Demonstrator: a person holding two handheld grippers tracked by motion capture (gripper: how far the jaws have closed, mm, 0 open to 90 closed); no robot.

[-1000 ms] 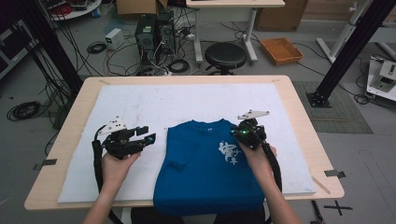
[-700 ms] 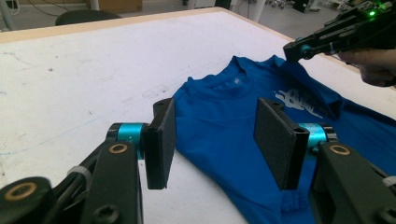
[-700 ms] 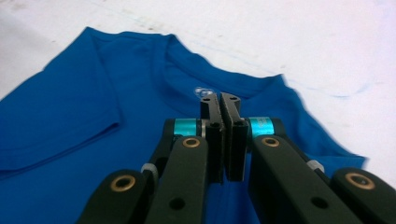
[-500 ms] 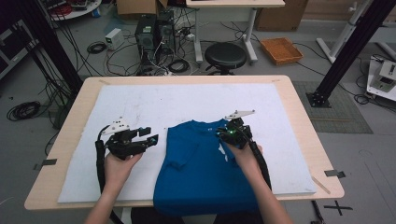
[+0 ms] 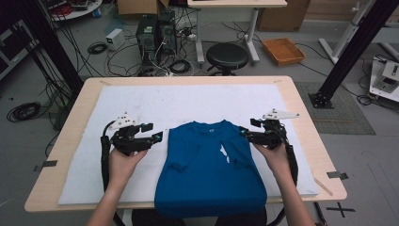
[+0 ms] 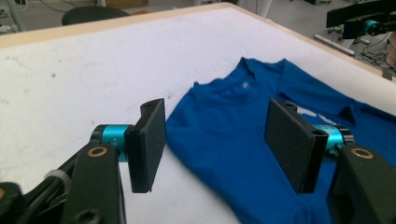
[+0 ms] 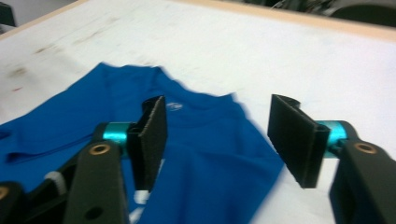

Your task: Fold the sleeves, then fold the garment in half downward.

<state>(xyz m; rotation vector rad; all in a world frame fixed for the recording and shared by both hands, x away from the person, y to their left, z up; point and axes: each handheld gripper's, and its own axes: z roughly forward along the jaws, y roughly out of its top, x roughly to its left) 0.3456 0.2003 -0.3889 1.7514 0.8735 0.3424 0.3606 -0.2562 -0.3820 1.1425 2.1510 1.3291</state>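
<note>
**A:** What does the high view give you?

**B:** My blue T-shirt (image 5: 210,169) lies on the white mat (image 5: 141,106) that covers the wooden table (image 5: 301,113), neck pointing away from me, both sleeves folded in over the body, and its hem hangs over the near edge. My left gripper (image 5: 155,137) sits just off the shirt's left shoulder, over bare mat. My right gripper (image 5: 245,133) is at the right shoulder edge. Both sets of jaws stand apart and nothing is caught in either. Both have just been opening, the right one by far the more.

**A:** And the left gripper view?

**B:** My two black pads are wide apart. Between them I look down on the shirt's (image 6: 243,140) collar and its near shoulder. The left pad (image 6: 148,144) hangs above white mat (image 6: 70,79), and the right pad (image 6: 292,142) stands in front of blue cloth. Whether either touches the fabric I can't tell from here. Far off at the top right corner my other gripper (image 6: 362,21) shows.

**A:** The right gripper view?

**B:** It's a bit blurred. The pads are spread again with nothing gripped. The left pad (image 7: 152,140) is over the shirt (image 7: 201,158) near the collar label. The right pad (image 7: 294,137) stands past the shirt's edge, above the mat (image 7: 280,51). A fold of cloth runs along the left side.
</note>
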